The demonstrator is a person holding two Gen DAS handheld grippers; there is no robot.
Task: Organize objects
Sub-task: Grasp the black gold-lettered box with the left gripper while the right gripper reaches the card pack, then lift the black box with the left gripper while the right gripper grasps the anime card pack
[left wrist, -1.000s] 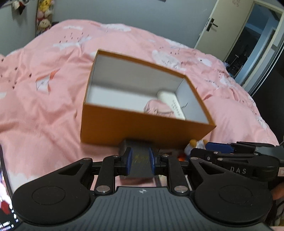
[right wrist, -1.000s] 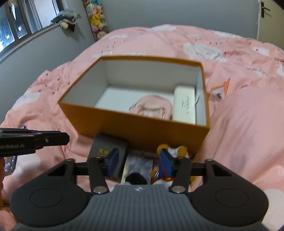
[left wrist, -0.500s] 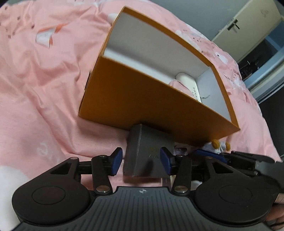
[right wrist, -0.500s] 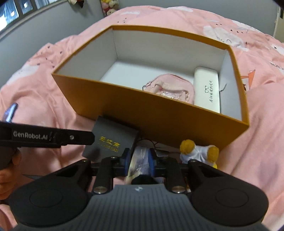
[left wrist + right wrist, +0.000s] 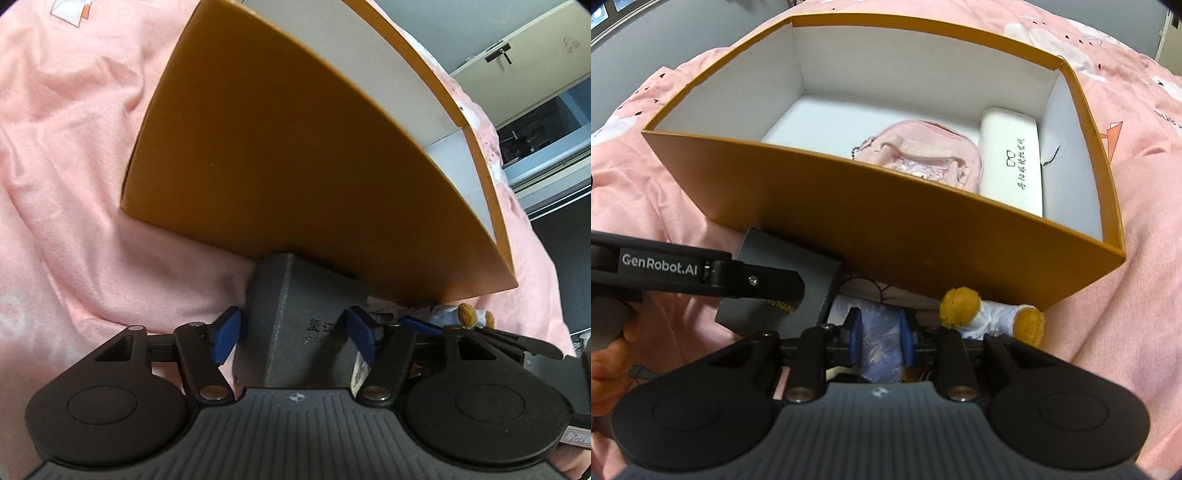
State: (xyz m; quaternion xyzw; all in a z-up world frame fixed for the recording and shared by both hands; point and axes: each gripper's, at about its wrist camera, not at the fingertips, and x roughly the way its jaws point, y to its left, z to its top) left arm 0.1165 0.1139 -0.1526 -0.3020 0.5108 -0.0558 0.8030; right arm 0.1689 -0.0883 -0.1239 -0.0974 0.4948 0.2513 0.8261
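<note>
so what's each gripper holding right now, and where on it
Right gripper is shut on the clear plastic packet, pinching its long sides. Left gripper straddles the dark gray box, open, not gripping.

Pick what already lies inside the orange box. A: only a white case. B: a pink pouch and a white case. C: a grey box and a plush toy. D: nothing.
B: the right wrist view shows a pink pouch beside a white case inside the orange box.
</note>
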